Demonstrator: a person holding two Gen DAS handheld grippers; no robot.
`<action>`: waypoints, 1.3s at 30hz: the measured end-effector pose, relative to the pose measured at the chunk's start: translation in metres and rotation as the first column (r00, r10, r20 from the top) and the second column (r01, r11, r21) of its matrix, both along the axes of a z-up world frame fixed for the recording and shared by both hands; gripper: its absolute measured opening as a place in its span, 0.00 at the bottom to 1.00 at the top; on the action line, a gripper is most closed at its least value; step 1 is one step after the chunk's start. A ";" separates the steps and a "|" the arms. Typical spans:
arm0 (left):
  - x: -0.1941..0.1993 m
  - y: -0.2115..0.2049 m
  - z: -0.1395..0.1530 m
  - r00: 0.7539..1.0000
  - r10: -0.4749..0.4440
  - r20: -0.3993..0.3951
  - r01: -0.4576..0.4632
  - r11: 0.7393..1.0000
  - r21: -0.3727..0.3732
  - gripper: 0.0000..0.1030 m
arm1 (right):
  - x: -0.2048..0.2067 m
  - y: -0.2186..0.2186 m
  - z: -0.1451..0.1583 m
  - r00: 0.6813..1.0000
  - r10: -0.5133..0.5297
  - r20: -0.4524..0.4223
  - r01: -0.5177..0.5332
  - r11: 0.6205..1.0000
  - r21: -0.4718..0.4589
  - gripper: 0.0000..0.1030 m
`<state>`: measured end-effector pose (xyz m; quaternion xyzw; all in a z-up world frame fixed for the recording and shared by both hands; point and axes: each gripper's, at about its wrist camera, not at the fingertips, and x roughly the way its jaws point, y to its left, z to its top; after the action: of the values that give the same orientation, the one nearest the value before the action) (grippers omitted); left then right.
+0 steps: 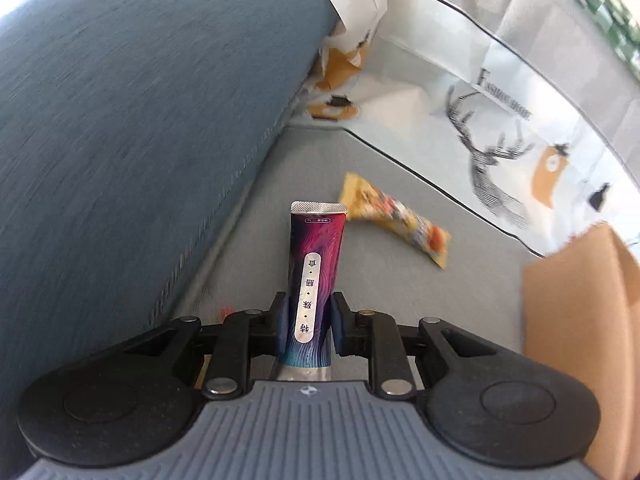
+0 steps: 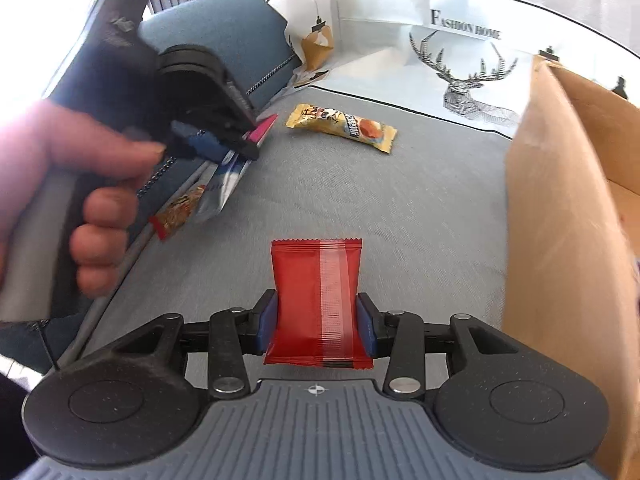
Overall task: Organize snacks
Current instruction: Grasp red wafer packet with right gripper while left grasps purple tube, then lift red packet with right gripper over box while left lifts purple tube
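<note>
The left gripper (image 1: 308,322), held low and level over the grey fabric sofa seat (image 1: 384,280), has its jaws closed on a purple-and-teal foil stick packet (image 1: 316,280) pointing forward. The right gripper (image 2: 316,326) grips a red plastic snack pouch (image 2: 318,304) by its sides. A yellow wrapped snack bar (image 2: 342,123) lies toward the seat's back edge, and a brown cardboard box (image 2: 560,240) stands at its right edge.

The right gripper (image 2: 316,320) clamped a red packet (image 2: 316,304) between its fingers (image 2: 267,322) above the grey sofa seat (image 2: 400,216); a yellow snack bar (image 2: 342,122) lay ahead, a cardboard box (image 2: 560,220) alongside.
</note>
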<state>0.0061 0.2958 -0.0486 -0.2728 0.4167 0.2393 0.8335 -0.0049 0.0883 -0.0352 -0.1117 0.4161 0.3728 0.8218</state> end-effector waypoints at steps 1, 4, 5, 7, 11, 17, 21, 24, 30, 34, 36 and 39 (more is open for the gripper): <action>-0.007 -0.006 0.003 1.000 -0.007 0.004 0.007 1.000 -0.016 0.23 | -0.004 -0.004 0.001 1.000 -0.004 -0.001 0.004 1.000 0.005 0.42; -0.023 -0.026 0.006 0.999 -0.043 -0.008 0.042 0.998 -0.048 0.23 | -0.016 -0.015 0.007 1.000 -0.018 -0.001 0.018 1.000 0.022 0.42; -0.028 -0.033 0.006 0.998 -0.059 -0.016 0.058 0.997 -0.057 0.23 | -0.021 -0.018 0.010 1.000 -0.024 0.005 0.024 0.999 0.031 0.42; -0.035 -0.048 0.005 0.996 -0.087 -0.035 0.084 0.993 -0.078 0.23 | -0.028 -0.025 0.014 0.999 -0.039 0.013 0.038 0.998 0.046 0.42; -0.049 -0.067 0.006 0.995 -0.103 0.010 0.104 0.984 -0.143 0.23 | -0.043 -0.036 0.018 0.999 -0.048 0.021 0.046 0.994 0.094 0.42; -0.053 -0.080 0.003 0.994 -0.108 -0.033 0.104 0.989 -0.107 0.23 | -0.063 -0.047 0.007 0.998 -0.031 0.050 0.025 0.993 0.114 0.42; -0.052 -0.076 -0.003 0.987 -0.096 -0.125 0.086 0.993 -0.080 0.24 | -0.066 -0.048 -0.013 0.999 -0.015 0.052 0.011 0.997 0.078 0.42; -0.048 -0.072 -0.011 0.981 -0.099 -0.166 0.084 0.992 -0.096 0.25 | -0.065 -0.040 -0.020 0.998 0.004 0.056 -0.006 0.999 0.033 0.43; -0.040 -0.070 -0.020 0.973 -0.111 -0.203 0.094 0.991 -0.090 0.27 | -0.057 -0.033 -0.031 1.000 -0.013 0.026 0.013 1.000 -0.010 0.46; -0.038 -0.072 -0.023 0.970 -0.117 -0.214 0.101 0.992 -0.081 0.31 | -0.057 -0.031 -0.035 1.000 -0.004 0.025 0.004 1.000 -0.027 0.47; -0.037 -0.074 -0.023 0.968 -0.121 -0.218 0.107 0.992 -0.074 0.31 | -0.057 -0.030 -0.036 1.000 -0.001 0.026 0.002 1.000 -0.029 0.48; -0.037 -0.075 -0.024 0.968 -0.124 -0.220 0.112 0.991 -0.070 0.32 | -0.057 -0.030 -0.035 1.000 0.000 0.025 0.001 1.000 -0.028 0.49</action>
<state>-0.0308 0.2211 -0.0722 -0.2425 0.5300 0.2065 0.7859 -0.0620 0.0580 -0.0704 -0.1280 0.4109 0.3654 0.8254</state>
